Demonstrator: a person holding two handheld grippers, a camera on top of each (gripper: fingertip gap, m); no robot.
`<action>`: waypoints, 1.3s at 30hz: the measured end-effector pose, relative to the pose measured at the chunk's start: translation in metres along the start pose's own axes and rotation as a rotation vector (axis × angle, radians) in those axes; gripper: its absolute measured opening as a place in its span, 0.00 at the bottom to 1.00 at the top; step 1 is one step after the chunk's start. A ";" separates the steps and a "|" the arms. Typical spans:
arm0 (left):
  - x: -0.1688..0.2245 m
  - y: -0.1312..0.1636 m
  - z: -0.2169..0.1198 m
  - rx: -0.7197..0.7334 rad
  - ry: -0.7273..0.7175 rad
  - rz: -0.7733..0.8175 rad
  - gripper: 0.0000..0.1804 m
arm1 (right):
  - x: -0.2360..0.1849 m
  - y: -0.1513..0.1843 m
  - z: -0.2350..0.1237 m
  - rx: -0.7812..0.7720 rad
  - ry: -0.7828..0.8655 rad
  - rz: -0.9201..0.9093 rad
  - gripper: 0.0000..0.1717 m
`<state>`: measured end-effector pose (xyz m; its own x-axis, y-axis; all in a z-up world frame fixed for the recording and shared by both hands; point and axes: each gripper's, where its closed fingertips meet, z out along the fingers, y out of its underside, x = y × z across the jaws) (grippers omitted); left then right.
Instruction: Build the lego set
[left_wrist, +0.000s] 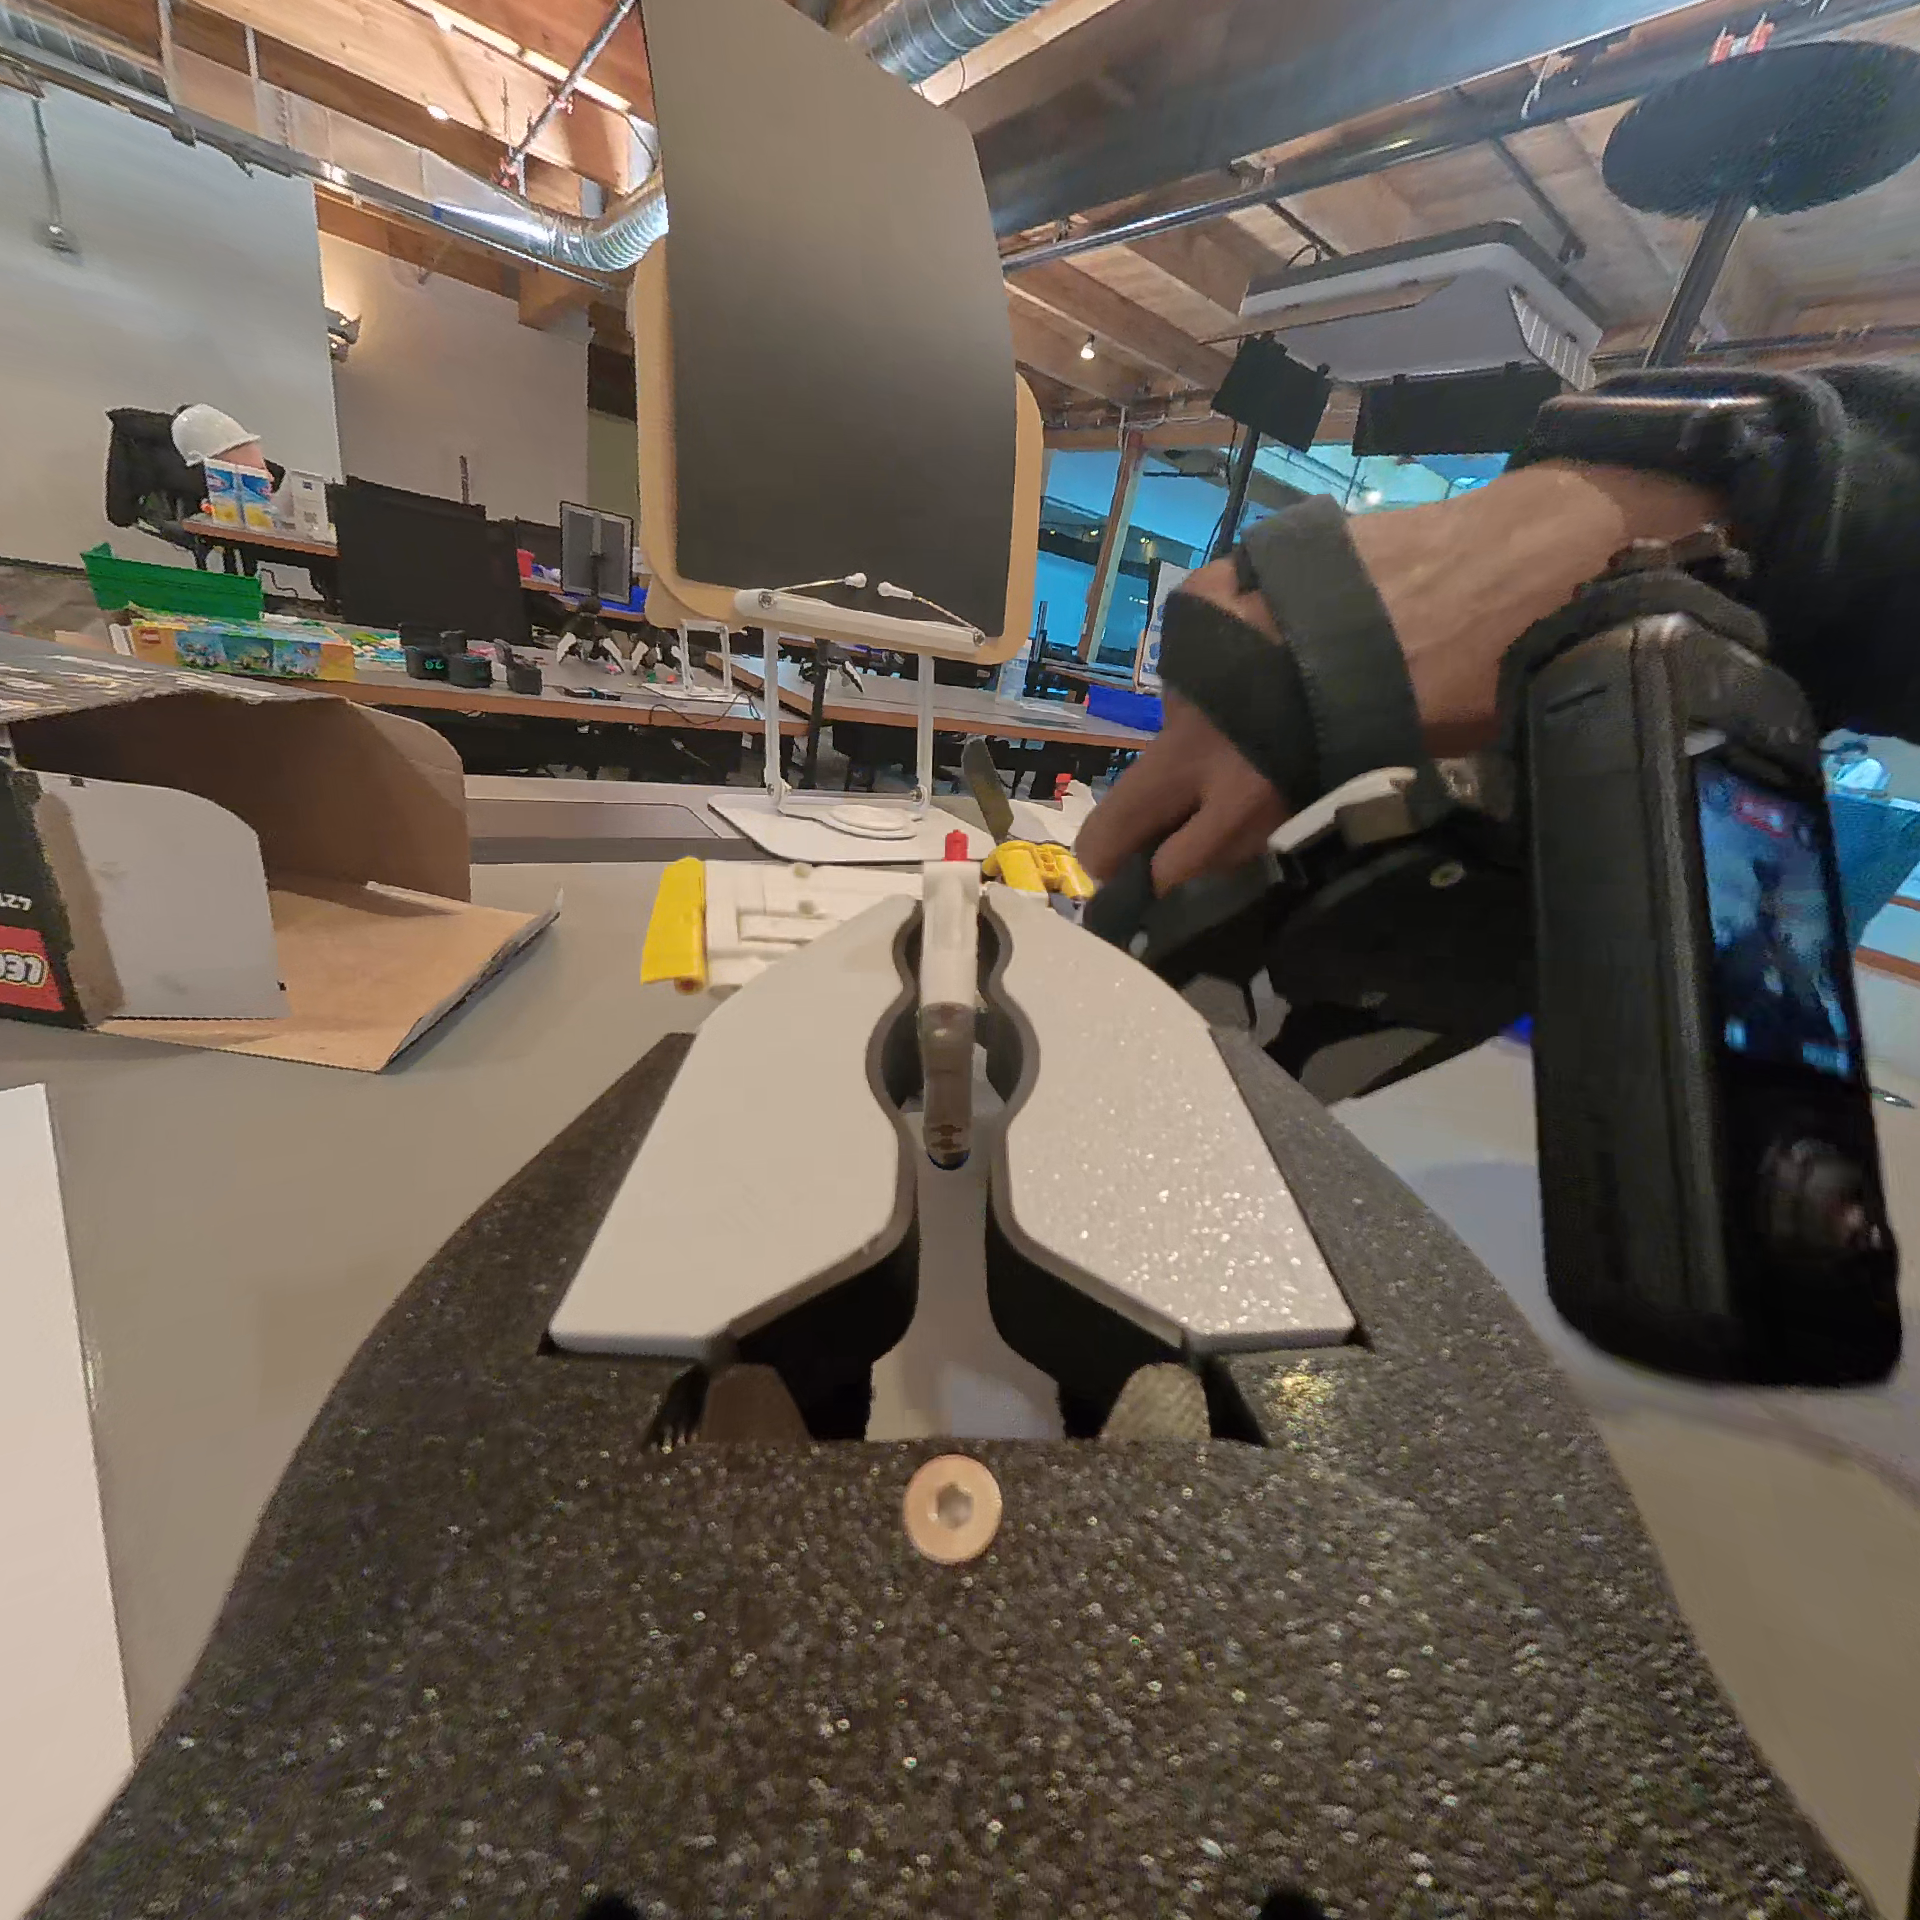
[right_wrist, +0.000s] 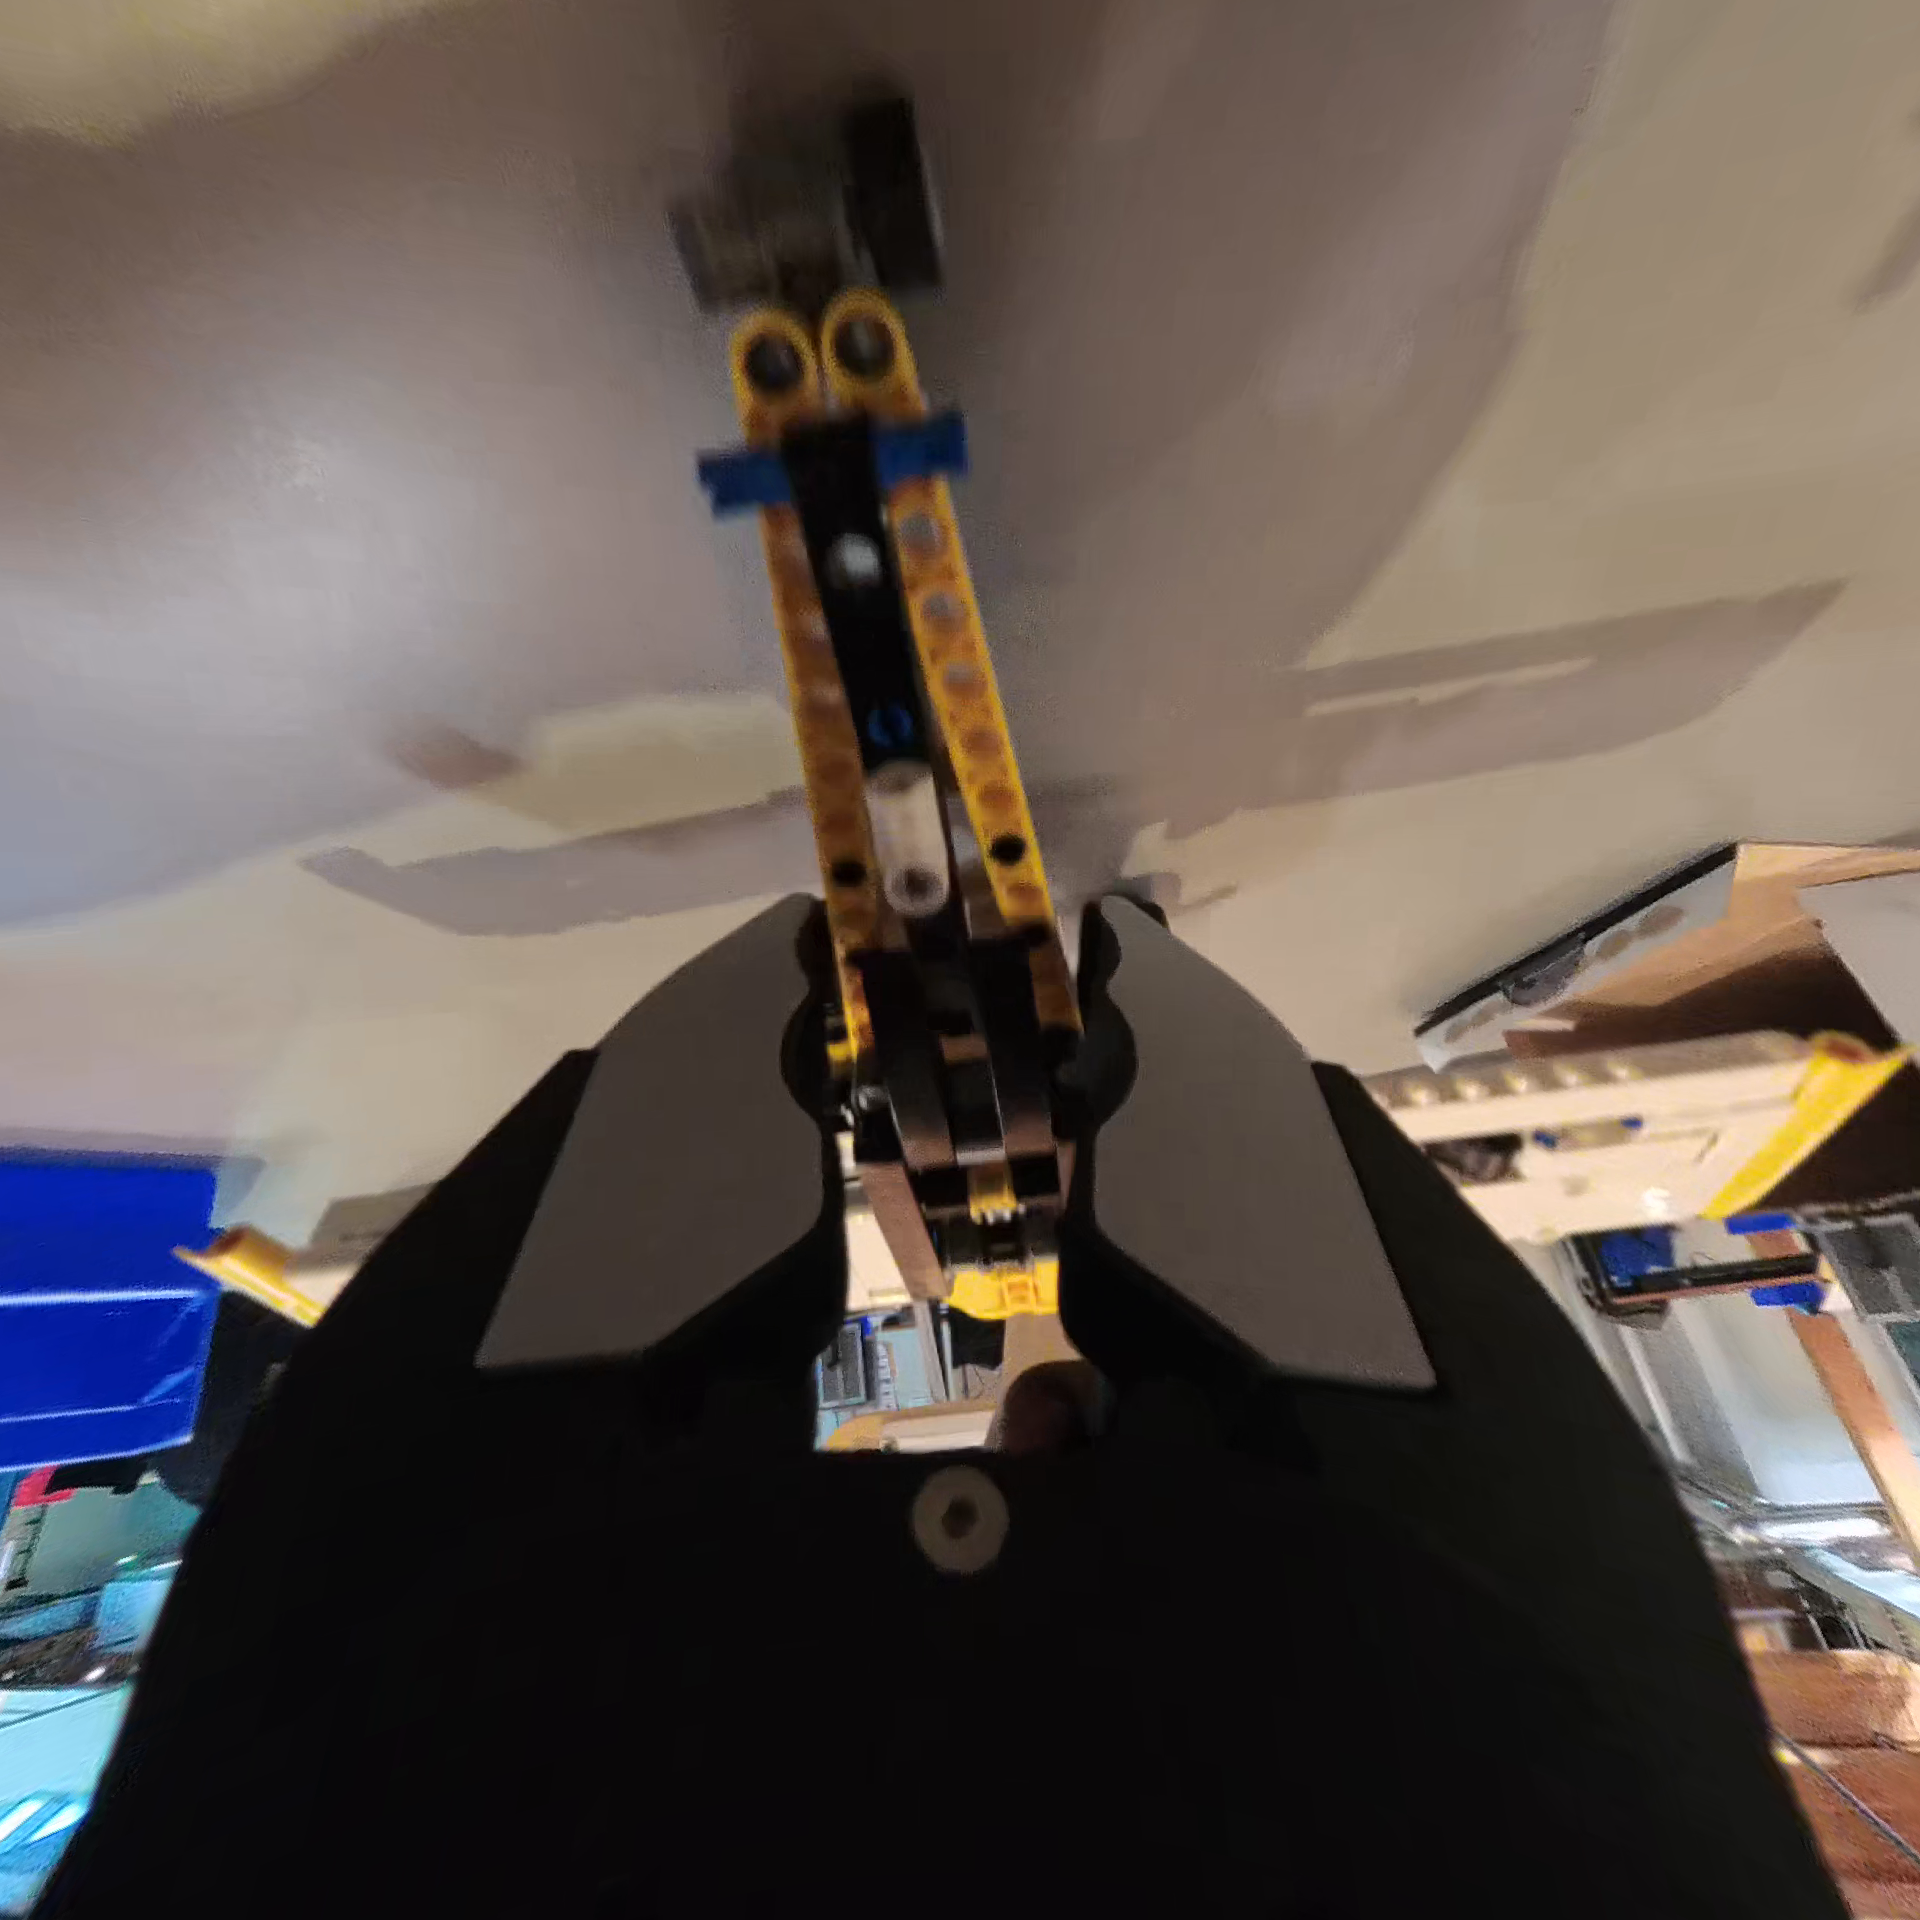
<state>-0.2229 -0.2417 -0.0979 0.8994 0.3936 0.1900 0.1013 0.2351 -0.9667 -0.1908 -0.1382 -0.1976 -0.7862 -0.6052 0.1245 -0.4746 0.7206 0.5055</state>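
The grey desk (left_wrist: 312, 1195) carries everything; an opened cardboard box (left_wrist: 260, 810) lies at its left edge, flaps spread, and a dark panel on a white stand (left_wrist: 831, 364) rises toward the far edge; between them, near the middle of the desk, sits a white and yellow brick model (left_wrist: 790, 914), partly built, a yellow beam along its left side and bare white studs on top.

The left gripper (left_wrist: 951, 914) reaches this model low and level; its jaws are drawn almost together and pinch a narrow white bar (left_wrist: 951, 945) that juts from the model's near side, both pale fingers (left_wrist: 810, 1039) pressing on it; a grey-brown pin (left_wrist: 945, 1081) runs back from the bar between the fingers, and a small red stud (left_wrist: 956, 844) stands just beyond it.

The right gripper (right_wrist: 951, 966), carried by a strapped hand (left_wrist: 1351, 675), is just beside the model's right end; it appears to clasp a long yellow and black arm (right_wrist: 883, 644) at its base, though blur softens the contact; the arm points out over the desk, separate from the white body; blue pins (right_wrist: 743, 483) cross it and a dark wheel (right_wrist: 821, 208) caps its far end.
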 end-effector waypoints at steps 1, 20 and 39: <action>0.000 0.000 0.000 0.003 0.003 -0.001 0.04 | 0.000 0.005 -0.003 0.017 0.016 0.000 0.29; 0.005 -0.007 -0.005 0.043 0.033 -0.017 0.04 | 0.005 0.038 0.025 -0.258 0.070 -0.312 0.25; 0.018 0.002 0.000 -0.002 0.111 -0.029 0.04 | -0.119 0.063 -0.003 -0.452 -0.357 0.054 0.24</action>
<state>-0.2062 -0.2345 -0.0963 0.9376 0.2858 0.1983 0.1292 0.2430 -0.9614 -0.1258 -0.0219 -0.1783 -0.9266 -0.3635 -0.0964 -0.2761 0.4834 0.8308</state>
